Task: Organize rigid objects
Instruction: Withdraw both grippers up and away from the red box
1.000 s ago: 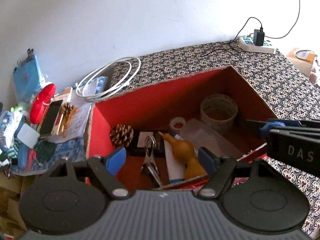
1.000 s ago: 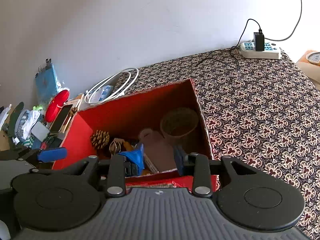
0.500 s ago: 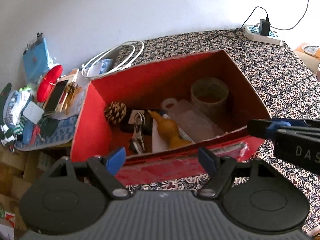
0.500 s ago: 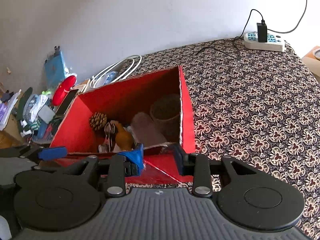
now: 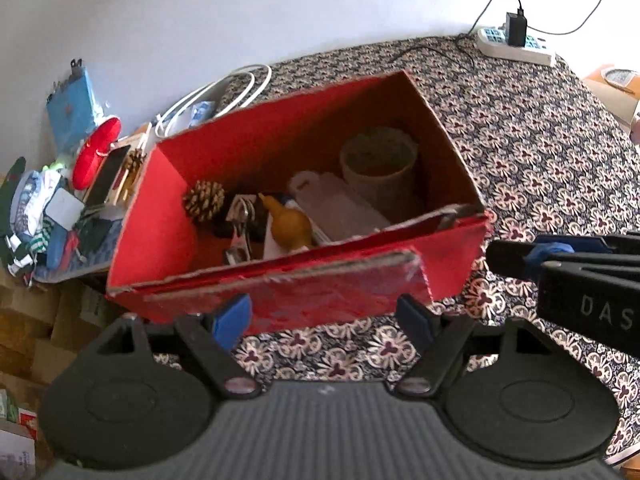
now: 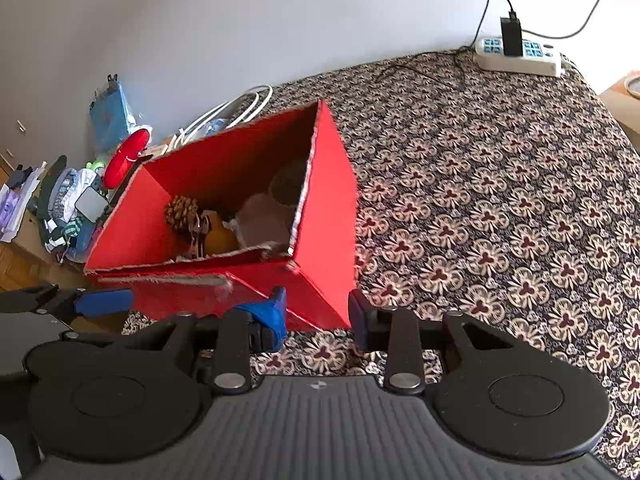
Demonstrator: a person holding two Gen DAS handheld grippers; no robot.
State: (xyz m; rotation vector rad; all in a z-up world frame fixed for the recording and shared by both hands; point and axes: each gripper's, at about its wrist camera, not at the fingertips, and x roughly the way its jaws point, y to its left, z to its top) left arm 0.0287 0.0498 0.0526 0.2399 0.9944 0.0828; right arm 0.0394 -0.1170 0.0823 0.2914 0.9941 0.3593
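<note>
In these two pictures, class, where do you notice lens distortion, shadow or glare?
Left wrist view: fisheye bends the red box rim, dark corners vignette the frame, and the woven pot sits in shadow. Right wrist view: the patterned cloth curves away; the wall looks washed out.

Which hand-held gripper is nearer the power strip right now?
Right. The right hand-held gripper sits off the red box's right front corner, toward the power strip; the left hand-held gripper faces the box's front.

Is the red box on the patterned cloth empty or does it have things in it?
Not empty. The red box holds a pine cone, a yellow gourd and a round pot.
</note>
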